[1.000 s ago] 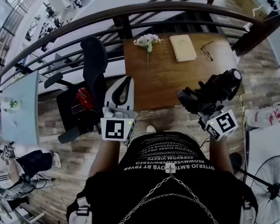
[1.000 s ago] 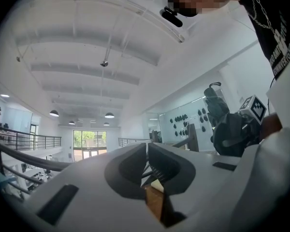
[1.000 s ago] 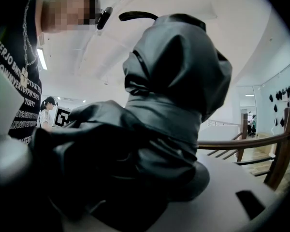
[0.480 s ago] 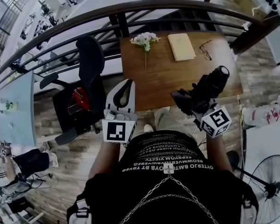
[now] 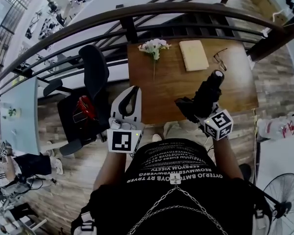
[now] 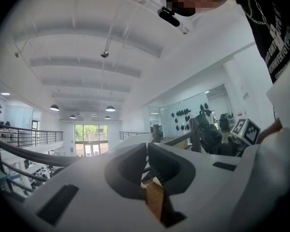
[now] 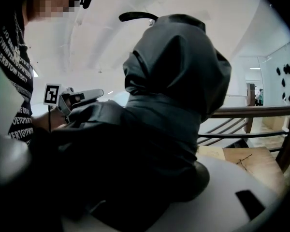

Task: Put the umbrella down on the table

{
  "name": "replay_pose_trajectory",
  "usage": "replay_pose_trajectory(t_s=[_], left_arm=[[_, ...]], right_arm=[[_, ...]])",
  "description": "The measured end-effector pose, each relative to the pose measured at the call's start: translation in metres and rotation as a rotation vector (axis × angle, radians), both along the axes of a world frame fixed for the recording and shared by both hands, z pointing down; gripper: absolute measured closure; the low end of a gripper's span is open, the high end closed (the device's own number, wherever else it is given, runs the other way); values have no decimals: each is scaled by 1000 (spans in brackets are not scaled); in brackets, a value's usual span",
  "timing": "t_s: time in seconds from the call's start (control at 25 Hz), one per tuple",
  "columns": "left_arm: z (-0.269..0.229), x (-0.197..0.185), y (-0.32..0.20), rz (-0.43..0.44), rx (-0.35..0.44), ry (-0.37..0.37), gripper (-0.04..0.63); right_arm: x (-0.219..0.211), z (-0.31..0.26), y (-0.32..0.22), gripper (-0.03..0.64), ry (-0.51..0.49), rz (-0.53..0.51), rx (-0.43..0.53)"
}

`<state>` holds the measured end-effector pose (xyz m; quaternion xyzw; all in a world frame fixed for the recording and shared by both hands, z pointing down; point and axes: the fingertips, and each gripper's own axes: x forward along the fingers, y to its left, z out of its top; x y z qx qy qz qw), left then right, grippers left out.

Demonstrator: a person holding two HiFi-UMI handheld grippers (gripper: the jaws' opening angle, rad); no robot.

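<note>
Umbrella: black, folded, clamped in my right gripper
My left gripper: closed, empty
Room: near half of table bare, railing beyond

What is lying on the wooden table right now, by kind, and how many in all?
Flower bunch: 1
Beige book: 1
Eyeglasses: 1
Total: 3 on the table
The black umbrella, held in the right gripper, is not counted.
</note>
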<state>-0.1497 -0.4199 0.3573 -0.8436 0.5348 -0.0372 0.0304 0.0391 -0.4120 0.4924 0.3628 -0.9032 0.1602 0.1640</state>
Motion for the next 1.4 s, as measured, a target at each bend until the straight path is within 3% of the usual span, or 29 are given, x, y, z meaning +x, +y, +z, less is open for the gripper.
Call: replay_pose_trajectory(t_s=[0.76, 1.4], left_arm=[[21, 41, -92, -23, -60, -8, 558], [36, 39, -114, -54, -121, -68, 558]], right_arm=[[21, 151, -73, 330, 34, -75, -327], [16, 278, -64, 328, 120, -134, -623]])
